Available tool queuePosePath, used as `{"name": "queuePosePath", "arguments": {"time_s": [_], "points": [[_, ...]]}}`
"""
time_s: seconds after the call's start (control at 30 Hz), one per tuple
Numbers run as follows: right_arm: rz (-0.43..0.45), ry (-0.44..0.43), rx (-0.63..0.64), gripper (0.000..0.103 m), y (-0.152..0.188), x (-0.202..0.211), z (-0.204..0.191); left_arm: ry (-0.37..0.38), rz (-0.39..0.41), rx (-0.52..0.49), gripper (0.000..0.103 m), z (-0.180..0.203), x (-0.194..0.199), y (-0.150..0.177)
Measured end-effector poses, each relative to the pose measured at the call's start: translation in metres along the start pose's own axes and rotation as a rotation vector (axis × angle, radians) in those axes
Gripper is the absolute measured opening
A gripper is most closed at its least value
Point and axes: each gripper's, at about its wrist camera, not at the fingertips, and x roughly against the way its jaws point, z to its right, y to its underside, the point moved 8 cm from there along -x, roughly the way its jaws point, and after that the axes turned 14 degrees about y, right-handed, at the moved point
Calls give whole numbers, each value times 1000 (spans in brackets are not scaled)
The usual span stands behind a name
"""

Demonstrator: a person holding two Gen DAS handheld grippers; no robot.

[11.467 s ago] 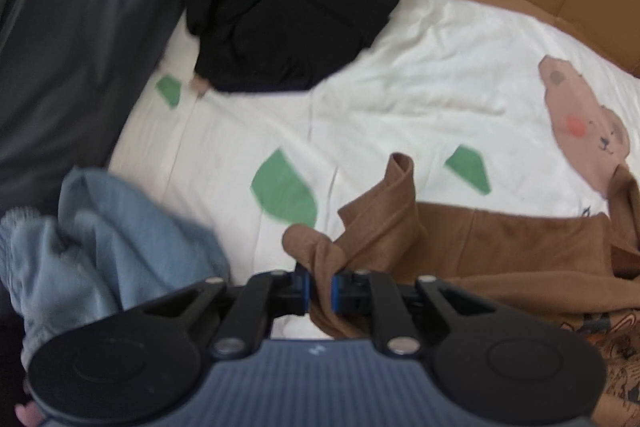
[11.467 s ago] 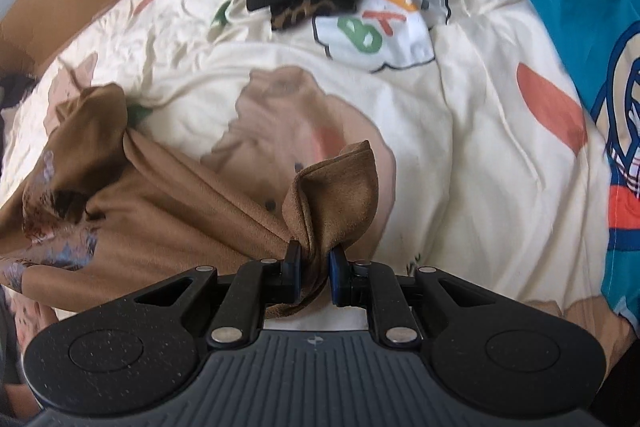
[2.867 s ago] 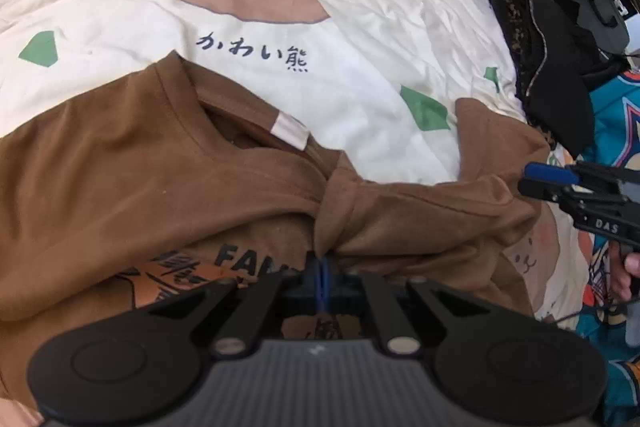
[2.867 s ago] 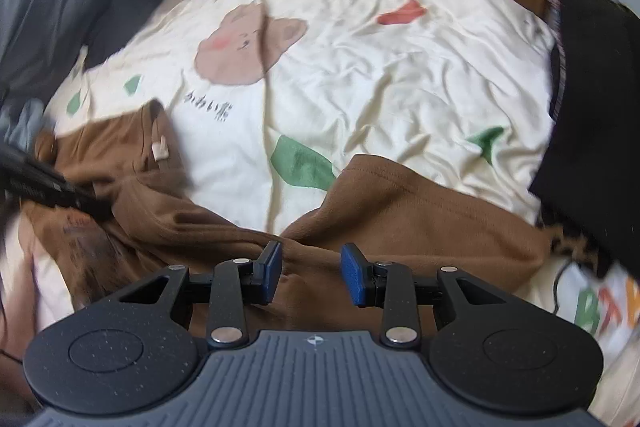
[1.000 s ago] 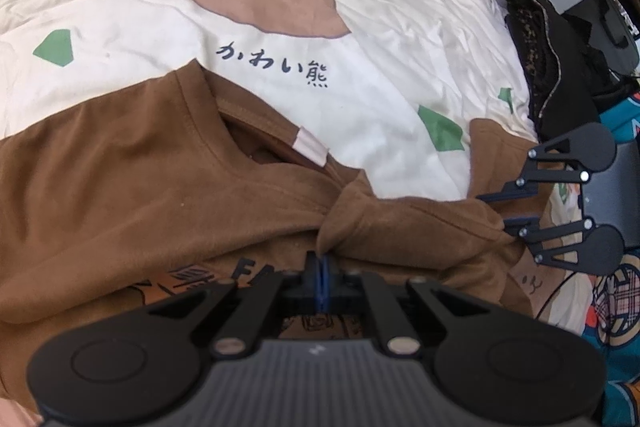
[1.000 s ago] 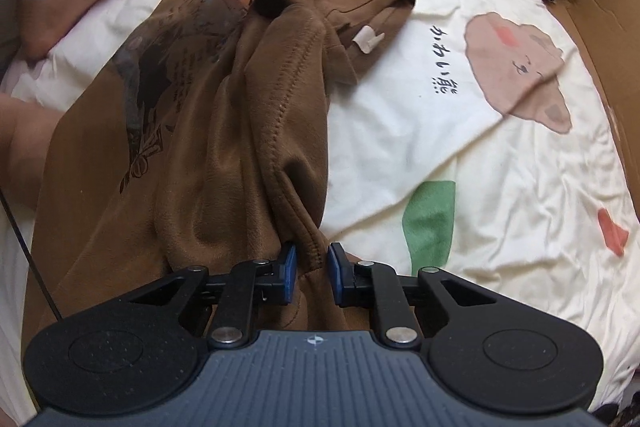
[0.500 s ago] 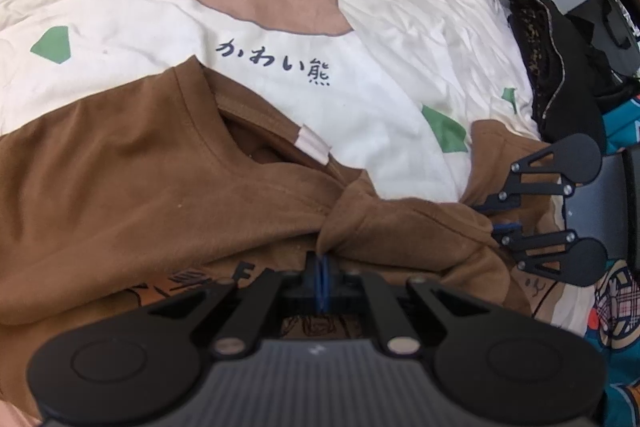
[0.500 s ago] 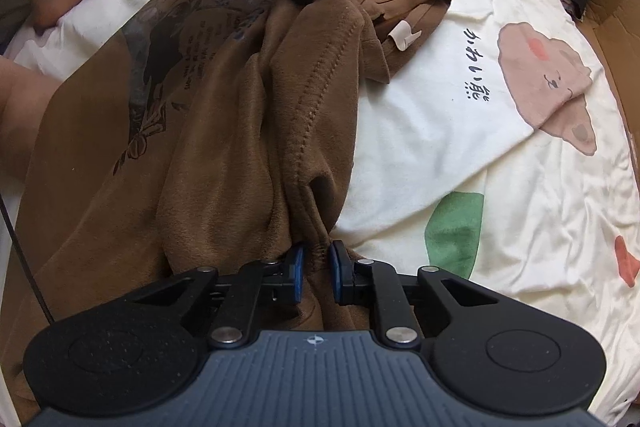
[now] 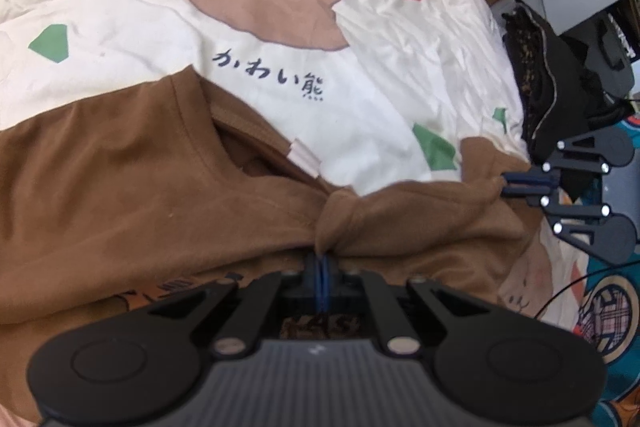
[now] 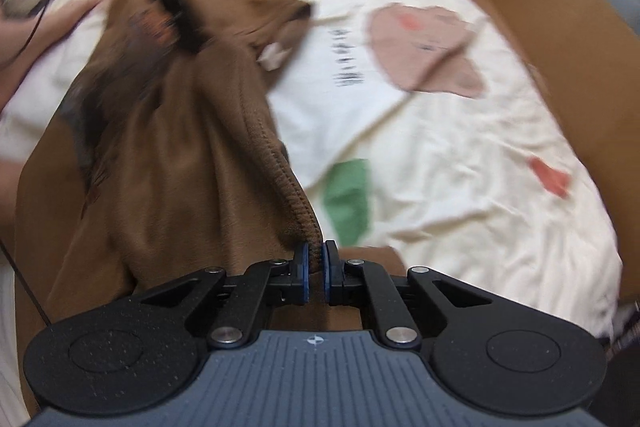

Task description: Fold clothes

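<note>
Two fisheye wrist views, each looking steeply down along its own fingers, close over the bed. The left wrist view sits near the shirt's neck end, facing far toward the bear print on the sheet [image 9: 360,75]. The right wrist view, motion-blurred, looks along the brown shirt [image 10: 180,163] from its other end. Both share the shirt, the bear print, and each other's gripper: right gripper [image 9: 506,185], left gripper [image 10: 188,39].

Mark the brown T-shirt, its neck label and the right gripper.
brown T-shirt [image 9: 120,187], left wrist view, on the flat chest panel.
neck label [image 9: 305,159], left wrist view, on the pale tab inside the collar.
right gripper [image 10: 315,265], right wrist view, between the fingertips pinching the shirt's hem.
</note>
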Motion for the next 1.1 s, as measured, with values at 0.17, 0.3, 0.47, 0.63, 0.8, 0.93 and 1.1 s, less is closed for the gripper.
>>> {"name": "queuePosePath", "arguments": {"time_s": [0.17, 0.3, 0.47, 0.63, 0.8, 0.93, 1.1], "points": [[-48, 54, -92, 4, 12, -2, 21, 26, 9, -15, 3, 6, 3, -6], [-86, 72, -156, 4, 26, -9, 27, -4, 16, -32, 3, 0, 12, -15], [-126, 71, -265, 4, 43, -19, 32, -52, 30, -65, 3, -18, 31, -30], [-155, 26, -383, 5, 54, -31, 34, -122, 55, -68, 3, -40, 50, -45], [-147, -16, -342, 9, 47, -34, 32, -151, 71, -49, 5, -53, 63, -49], [-140, -46, -318, 10, 43, -34, 34, -163, 72, -45, 5, -59, 68, -49], [-147, -71, -283, 10, 40, -37, 34, -182, 60, -68, 5, -62, 71, -48]]}}
